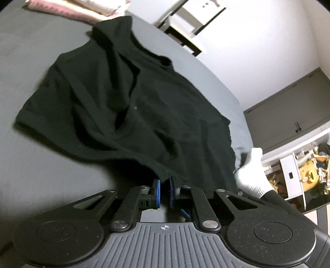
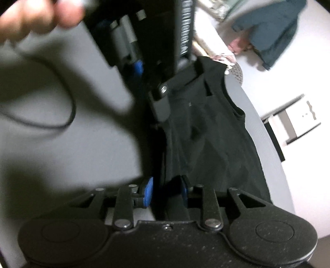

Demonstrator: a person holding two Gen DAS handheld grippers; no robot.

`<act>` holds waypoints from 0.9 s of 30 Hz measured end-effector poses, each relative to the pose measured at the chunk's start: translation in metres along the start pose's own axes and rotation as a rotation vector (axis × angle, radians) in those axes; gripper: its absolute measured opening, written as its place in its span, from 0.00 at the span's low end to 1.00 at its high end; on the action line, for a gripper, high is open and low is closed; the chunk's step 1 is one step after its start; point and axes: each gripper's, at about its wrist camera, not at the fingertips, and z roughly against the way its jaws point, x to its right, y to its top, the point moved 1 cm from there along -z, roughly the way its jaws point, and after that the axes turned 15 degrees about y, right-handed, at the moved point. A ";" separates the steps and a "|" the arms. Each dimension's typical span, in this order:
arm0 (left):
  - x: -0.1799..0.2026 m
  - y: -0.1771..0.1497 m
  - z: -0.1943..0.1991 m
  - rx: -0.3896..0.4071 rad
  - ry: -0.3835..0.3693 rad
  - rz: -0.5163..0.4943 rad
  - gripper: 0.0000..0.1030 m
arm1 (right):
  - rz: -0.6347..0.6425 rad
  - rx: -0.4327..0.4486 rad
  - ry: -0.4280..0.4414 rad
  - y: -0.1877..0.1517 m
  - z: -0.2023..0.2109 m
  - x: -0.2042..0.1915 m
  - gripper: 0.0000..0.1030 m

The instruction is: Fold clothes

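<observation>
folded pink and cream cloths [image 1: 78, 9] lie at the far edge of the grey bed [image 1: 31, 51], beyond the black t-shirt [image 1: 127, 99] spread across it. the left gripper [image 1: 164, 192] pinches the shirt's near hem between its blue pads; the right gripper [image 2: 167, 190] likewise clamps the hem, the other tool [image 2: 148, 47] blocking its view.

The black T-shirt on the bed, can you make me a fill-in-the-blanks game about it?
1. The T-shirt is coloured ____.
2. It lies on a ____ sheet.
3. The left hand-held gripper pinches the shirt's edge between ____ pads.
4. In the left wrist view, the hand beside the shirt wears a ____ glove.

Missing words: black; grey; blue; white
</observation>
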 end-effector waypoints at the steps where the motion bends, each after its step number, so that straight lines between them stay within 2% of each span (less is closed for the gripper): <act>1: -0.001 -0.001 0.000 -0.010 0.021 -0.004 0.08 | 0.015 -0.008 0.006 0.000 0.000 -0.003 0.13; 3: -0.001 -0.004 -0.001 -0.031 0.067 -0.016 0.08 | 0.046 -0.019 0.026 -0.001 0.002 -0.008 0.07; 7: -0.002 -0.016 -0.008 -0.098 0.177 -0.060 0.08 | 0.117 -0.038 0.090 -0.005 0.005 -0.021 0.05; 14: -0.008 -0.029 -0.006 -0.141 0.235 -0.068 0.08 | 0.111 -0.032 0.189 -0.006 0.011 -0.027 0.05; 15: -0.009 -0.029 -0.007 -0.147 0.237 -0.064 0.08 | 0.105 -0.035 0.194 -0.006 0.011 -0.026 0.09; 16: -0.010 -0.029 -0.007 -0.148 0.238 -0.060 0.08 | 0.090 -0.034 0.202 -0.006 0.015 -0.022 0.17; 17: -0.010 -0.029 -0.008 -0.148 0.237 -0.057 0.08 | 0.075 -0.034 0.211 -0.005 0.018 -0.018 0.20; 18: -0.010 -0.029 -0.008 -0.148 0.237 -0.058 0.08 | 0.059 -0.034 0.219 -0.005 0.021 -0.015 0.29; 19: -0.010 -0.030 -0.008 -0.148 0.238 -0.065 0.08 | 0.035 -0.016 0.232 -0.007 0.030 -0.005 0.32; 20: -0.010 -0.030 -0.008 -0.145 0.241 -0.070 0.08 | -0.051 -0.017 0.230 -0.013 0.039 0.014 0.34; 22: -0.009 -0.029 -0.007 -0.143 0.247 -0.077 0.08 | -0.227 -0.019 0.223 -0.027 0.055 0.053 0.46; 24: -0.008 -0.028 -0.007 -0.145 0.254 -0.084 0.08 | -0.510 -0.098 0.217 -0.057 0.058 0.098 0.53; 27: -0.004 -0.027 -0.008 -0.148 0.268 -0.106 0.08 | -0.847 -0.301 0.118 -0.113 0.048 0.138 0.50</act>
